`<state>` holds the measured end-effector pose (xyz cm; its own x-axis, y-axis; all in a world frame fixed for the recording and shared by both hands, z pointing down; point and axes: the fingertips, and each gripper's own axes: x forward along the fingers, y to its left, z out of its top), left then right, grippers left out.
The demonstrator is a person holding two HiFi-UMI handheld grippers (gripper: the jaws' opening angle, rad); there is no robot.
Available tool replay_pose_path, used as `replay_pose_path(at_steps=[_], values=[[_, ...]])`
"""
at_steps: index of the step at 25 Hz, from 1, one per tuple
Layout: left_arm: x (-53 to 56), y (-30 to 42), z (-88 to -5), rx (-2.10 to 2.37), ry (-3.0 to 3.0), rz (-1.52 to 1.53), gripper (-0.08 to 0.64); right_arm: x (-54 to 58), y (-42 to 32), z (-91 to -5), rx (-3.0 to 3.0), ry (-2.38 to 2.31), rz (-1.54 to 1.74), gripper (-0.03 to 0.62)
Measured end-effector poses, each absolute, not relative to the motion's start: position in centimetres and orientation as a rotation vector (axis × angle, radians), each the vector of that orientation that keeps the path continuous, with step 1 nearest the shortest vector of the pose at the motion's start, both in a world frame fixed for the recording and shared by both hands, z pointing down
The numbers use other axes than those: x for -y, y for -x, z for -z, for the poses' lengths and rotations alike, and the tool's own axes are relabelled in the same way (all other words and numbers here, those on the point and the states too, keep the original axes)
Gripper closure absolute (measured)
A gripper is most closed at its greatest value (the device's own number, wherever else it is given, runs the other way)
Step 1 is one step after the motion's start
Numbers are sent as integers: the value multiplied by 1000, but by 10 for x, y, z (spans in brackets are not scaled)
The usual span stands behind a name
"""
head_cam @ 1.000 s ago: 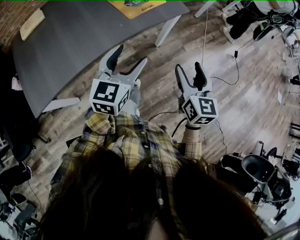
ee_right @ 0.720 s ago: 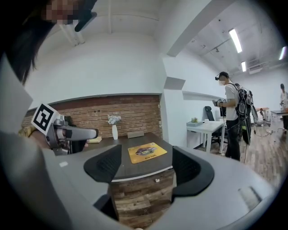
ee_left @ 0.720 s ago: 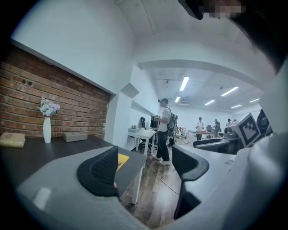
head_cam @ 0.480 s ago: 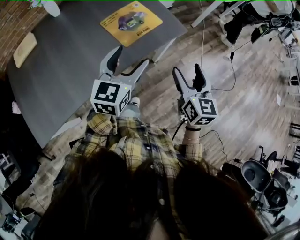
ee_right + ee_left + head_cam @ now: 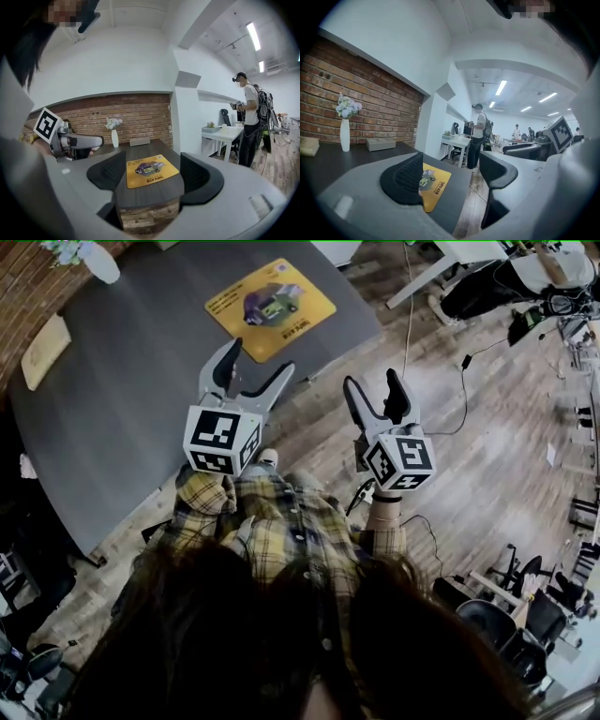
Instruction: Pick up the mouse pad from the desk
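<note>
**Closer to the desk than a second before**

Mouse pad (image 5: 270, 309) and desk (image 5: 122, 399) had slid lower into the head view's upper centre. The pad lay flat near the desk's corner. Judged best: come in low and nip the pad's near edge. Left gripper (image 5: 260, 357) and right gripper (image 5: 371, 381) both gaped fully, empty, touching nothing.

Open-plan office. A white desk (image 5: 227, 133) and office chair (image 5: 225, 115) stand right of the right gripper (image 5: 152, 176). Brick wall (image 5: 136, 115) ahead, strip lights (image 5: 253, 35) overhead, cables (image 5: 409, 324) on the wooden floor (image 5: 506, 456).
</note>
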<state>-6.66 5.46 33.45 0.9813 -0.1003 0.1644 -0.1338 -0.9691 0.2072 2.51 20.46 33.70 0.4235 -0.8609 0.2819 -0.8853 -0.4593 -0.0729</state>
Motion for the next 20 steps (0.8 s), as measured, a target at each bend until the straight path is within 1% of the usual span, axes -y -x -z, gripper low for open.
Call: replay_pose_path(at_steps=[10,20], values=[[-18,69,-352,292,-2880,-272,189,-142,-31,-352,1725,-2431,-473,252],[43,53,-366,587,-2855,-279,189,-62,-86,-369,1941,-2299,-470,252]])
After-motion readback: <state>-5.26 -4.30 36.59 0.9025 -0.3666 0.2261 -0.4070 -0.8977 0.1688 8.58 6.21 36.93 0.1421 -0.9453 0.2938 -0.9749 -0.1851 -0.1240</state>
